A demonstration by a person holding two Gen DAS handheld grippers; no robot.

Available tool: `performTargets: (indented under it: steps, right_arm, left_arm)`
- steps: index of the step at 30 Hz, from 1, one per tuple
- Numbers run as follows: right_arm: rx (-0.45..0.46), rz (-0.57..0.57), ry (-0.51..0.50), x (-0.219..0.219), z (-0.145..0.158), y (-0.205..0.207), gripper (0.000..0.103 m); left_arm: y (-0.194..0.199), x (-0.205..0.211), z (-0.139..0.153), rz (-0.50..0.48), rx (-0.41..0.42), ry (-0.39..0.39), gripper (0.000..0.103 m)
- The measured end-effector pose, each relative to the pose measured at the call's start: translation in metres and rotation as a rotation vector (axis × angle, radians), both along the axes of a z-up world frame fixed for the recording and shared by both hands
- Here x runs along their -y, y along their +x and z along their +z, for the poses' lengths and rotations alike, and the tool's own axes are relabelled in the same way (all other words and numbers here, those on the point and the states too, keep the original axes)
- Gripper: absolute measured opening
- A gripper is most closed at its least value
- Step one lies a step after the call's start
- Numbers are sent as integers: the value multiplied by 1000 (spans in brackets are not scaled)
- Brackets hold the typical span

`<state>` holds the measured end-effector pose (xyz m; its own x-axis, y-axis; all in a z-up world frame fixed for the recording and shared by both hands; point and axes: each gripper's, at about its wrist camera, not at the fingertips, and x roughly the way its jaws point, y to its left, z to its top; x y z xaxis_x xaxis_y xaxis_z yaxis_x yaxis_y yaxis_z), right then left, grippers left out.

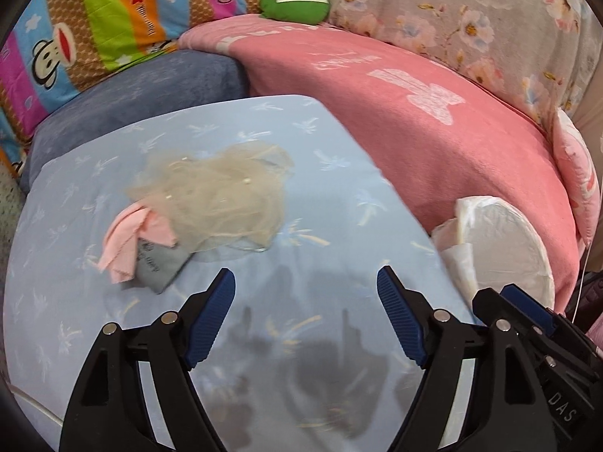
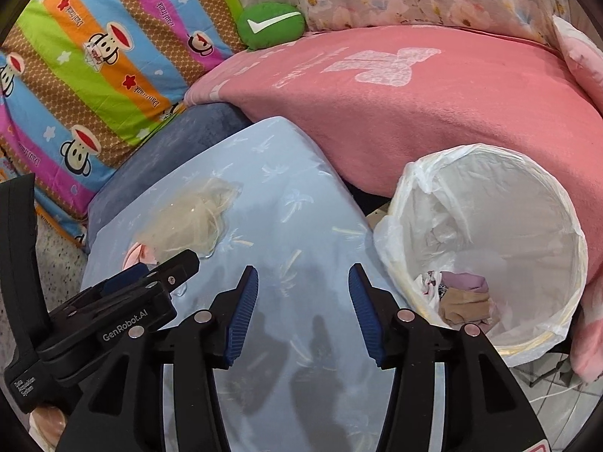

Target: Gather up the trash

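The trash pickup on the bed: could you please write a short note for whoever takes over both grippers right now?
Left gripper: open, empty, over the light blue pillow.
Right gripper: open, empty, beside the left one.
Trash left: a beige mesh wad, a pink cloth scrap and a grey packet, bunched together on the pillow.
Bin: white-lined, to the right of the pillow, already holding a few cloth scraps.
Left to do: pick up the three pieces and drop them in the bin.
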<state>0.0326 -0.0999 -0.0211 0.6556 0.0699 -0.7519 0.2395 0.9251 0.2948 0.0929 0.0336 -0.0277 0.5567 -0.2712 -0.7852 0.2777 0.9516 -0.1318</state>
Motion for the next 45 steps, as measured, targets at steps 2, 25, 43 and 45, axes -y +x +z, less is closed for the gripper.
performTargets:
  steps: [2,25,43,45]
  right_arm:
    - [-4,24,-2,-12,-2,6,50]
    - [-53,162,-3,-111,-22,117,62]
    - [-163,201,-38,-145,-73,172,11]
    - [-156,209,-41,-146,-72,167,4]
  left_arm:
    - [2,-13,-2,25,-5,2,74]
    - [60,-141,-30,260,-114,-84,74]
    - [72,-152,-43,201,-186,-219,11]
    - [70,-152,-39,194,-178,-221,9]
